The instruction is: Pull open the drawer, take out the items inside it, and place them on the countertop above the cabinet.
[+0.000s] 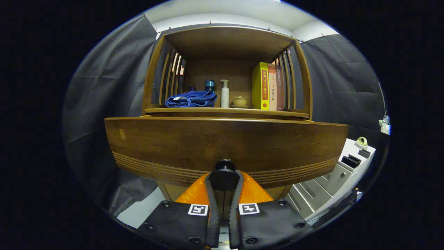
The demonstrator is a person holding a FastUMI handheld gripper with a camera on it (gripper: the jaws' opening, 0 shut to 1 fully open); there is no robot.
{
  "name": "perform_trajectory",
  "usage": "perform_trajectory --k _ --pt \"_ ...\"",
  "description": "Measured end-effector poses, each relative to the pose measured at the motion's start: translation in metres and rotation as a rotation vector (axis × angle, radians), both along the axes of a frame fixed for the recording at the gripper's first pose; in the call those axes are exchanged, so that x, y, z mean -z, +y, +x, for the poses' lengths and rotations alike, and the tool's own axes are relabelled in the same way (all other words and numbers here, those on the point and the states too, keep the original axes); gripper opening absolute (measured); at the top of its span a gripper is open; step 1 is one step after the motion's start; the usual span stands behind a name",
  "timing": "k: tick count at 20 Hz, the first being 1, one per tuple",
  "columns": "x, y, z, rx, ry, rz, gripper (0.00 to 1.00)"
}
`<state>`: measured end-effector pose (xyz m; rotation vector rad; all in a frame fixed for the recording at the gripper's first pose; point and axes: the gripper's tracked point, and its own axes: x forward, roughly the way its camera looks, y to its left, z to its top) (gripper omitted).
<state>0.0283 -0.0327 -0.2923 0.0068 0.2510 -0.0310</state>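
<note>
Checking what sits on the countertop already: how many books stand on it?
3, upright together at the countertop's right end, beyond the gripper shut on the drawer knob: yellow book, orange book, brown book outermost. The slats could hide more.

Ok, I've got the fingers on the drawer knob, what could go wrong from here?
1. The gripper pinches only the small round knob; the hold may slip off as you pull.
2. The drawer front is wide and the knob sits low on it, so an off-axis pull might bind it.
3. The countertop already holds a blue cloth, pump bottle, small lidded pot and books, leaving limited room.
</note>
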Motion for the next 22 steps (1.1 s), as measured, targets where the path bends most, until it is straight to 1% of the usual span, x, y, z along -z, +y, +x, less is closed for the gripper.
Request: perform_trajectory --k 4,8,15,18,20,22 --pt "-0.001 0.000 -0.016 -0.015 0.007 -0.025 0.19" --pt "-0.002 0.001 -0.030 -0.003 0.010 -0.008 0.19" --pt "-0.001 0.001 -0.041 -0.005 0.023 -0.039 0.19" --pt "0.003 0.000 -0.042 0.011 0.065 -0.015 0.19" --pt "0.005 -0.002 -0.041 0.021 0.144 -0.045 0.27" --pt "0.012 -0.003 -0.041 0.044 0.259 -0.079 0.36"
